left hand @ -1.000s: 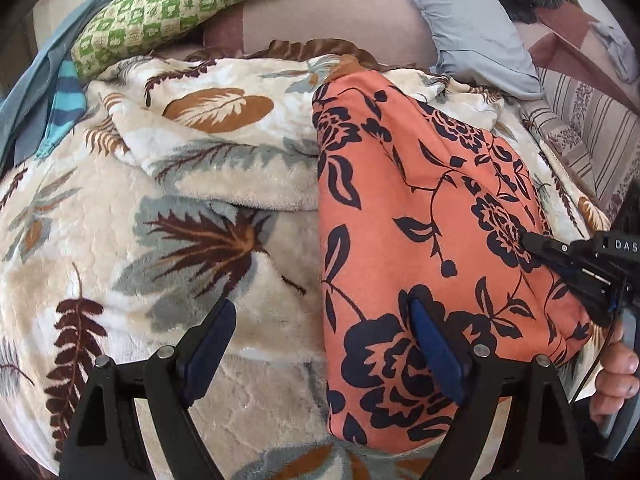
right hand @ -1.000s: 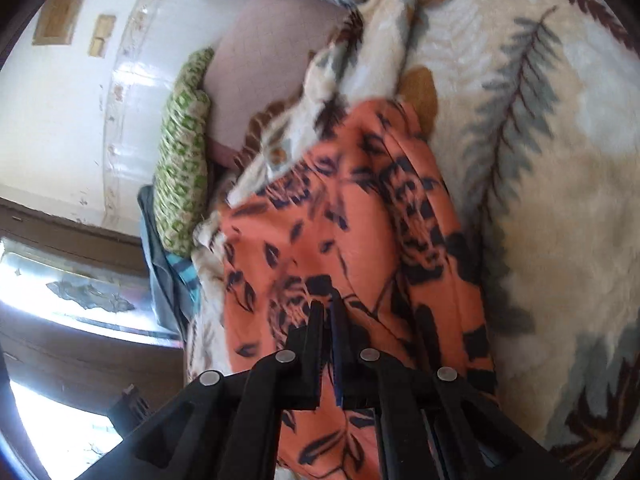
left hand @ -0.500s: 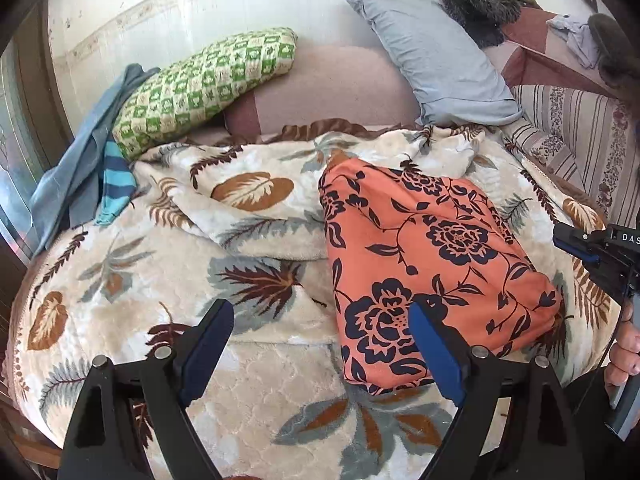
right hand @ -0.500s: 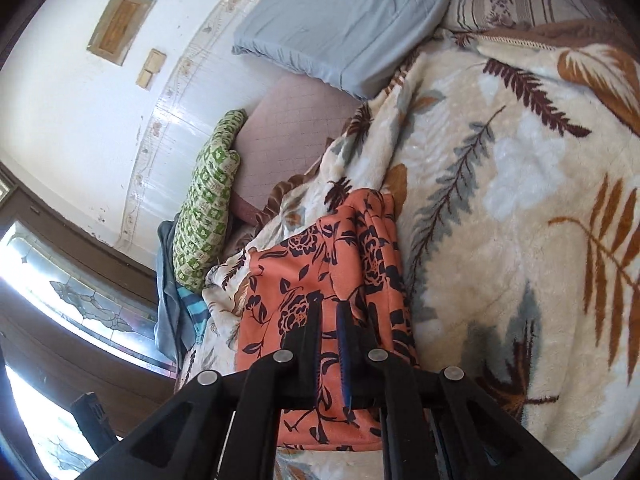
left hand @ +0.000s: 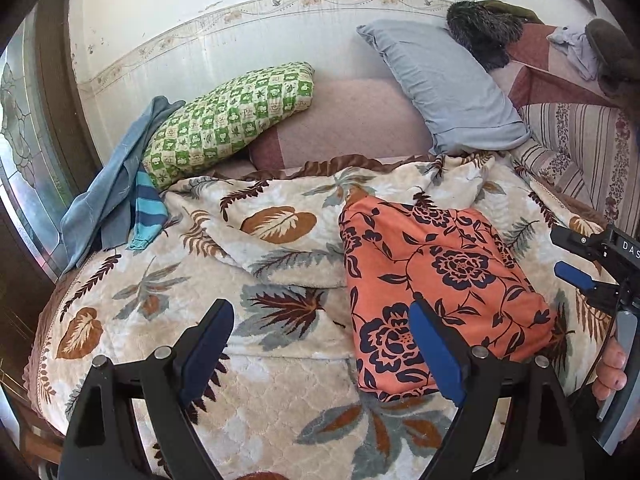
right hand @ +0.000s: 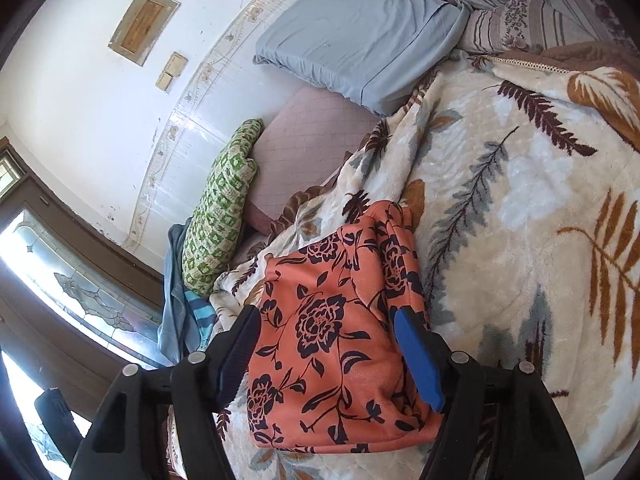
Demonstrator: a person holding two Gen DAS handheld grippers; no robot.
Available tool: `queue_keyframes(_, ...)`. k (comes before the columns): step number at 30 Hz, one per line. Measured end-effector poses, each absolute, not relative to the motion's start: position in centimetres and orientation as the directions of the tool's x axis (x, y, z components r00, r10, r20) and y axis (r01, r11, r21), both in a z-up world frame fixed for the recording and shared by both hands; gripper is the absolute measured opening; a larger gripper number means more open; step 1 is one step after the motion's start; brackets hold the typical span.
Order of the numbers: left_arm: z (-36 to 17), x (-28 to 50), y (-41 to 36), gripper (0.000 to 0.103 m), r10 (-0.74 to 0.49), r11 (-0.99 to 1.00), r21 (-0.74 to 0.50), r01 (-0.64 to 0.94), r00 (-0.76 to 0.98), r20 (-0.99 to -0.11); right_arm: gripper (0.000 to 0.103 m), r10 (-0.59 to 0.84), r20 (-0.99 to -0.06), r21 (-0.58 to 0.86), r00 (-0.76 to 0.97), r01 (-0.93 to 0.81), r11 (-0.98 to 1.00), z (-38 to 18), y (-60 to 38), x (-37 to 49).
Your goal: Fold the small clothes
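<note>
An orange garment with dark blue flowers [left hand: 436,280] lies folded into a long rectangle on the leaf-patterned blanket [left hand: 168,304]. My left gripper [left hand: 320,344] hovers above the blanket, open, nothing between its blue pads; the right-hand pad overlaps the garment's near corner in the picture only. From the right wrist camera the same garment [right hand: 332,344] lies below my right gripper [right hand: 324,344], whose jaws are opening with no cloth pinched. The right gripper [left hand: 576,256] also shows at the left wrist view's right edge, a person's hand [left hand: 610,368] on its handle.
A green checked pillow [left hand: 228,124] and a grey-blue pillow [left hand: 444,84] lean at the wall. Blue cloths [left hand: 116,184] hang at the bed's left edge by a glass door. A striped cushion [left hand: 576,148] and dark furry item [left hand: 484,32] sit at the right.
Both grippers have risen and drawn back from the garment, so more bed and wall show. The right gripper, shut earlier, now stands apart; the garment lies flat.
</note>
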State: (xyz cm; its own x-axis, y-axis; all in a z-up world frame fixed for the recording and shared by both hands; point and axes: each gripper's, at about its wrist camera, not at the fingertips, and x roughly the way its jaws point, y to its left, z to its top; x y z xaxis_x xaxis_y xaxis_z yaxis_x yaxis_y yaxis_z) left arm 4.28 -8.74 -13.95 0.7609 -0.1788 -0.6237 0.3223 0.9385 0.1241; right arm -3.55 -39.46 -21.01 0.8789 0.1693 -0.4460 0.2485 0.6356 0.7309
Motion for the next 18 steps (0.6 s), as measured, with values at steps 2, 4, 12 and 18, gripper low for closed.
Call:
queue_keyframes(2, -13.7, 4.2, -8.7, 0.089, -0.171, 0.941, 0.129, 0.313, 0.769, -0.616, 0.073, 0.173, -0.434, 0.739, 0.884, 0.239, 0.63, -20.9, -39.5, -3.6)
queue_keyframes(4, -13.5, 4.2, -8.6, 0.089, -0.16, 0.944, 0.134, 0.301, 0.774, -0.612, 0.073, 0.176, -0.421, 0.746, 0.89, 0.229, 0.625, -20.8, -39.4, -3.7)
queue_keyframes(12, -13.4, 4.5, -7.4, 0.093, -0.116, 0.955, 0.153, 0.256, 0.79, -0.602, 0.073, 0.215, -0.394, 0.746, 0.894, 0.175, 0.643, -19.8, -37.3, -2.8)
queue_keyframes(18, -13.6, 5.0, -4.8, 0.093, -0.052, 0.973, 0.149, 0.174, 0.802, -0.595, 0.073, 0.237, -0.405, 0.662, 0.883, 0.104, 0.742, -18.3, -33.6, -1.8)
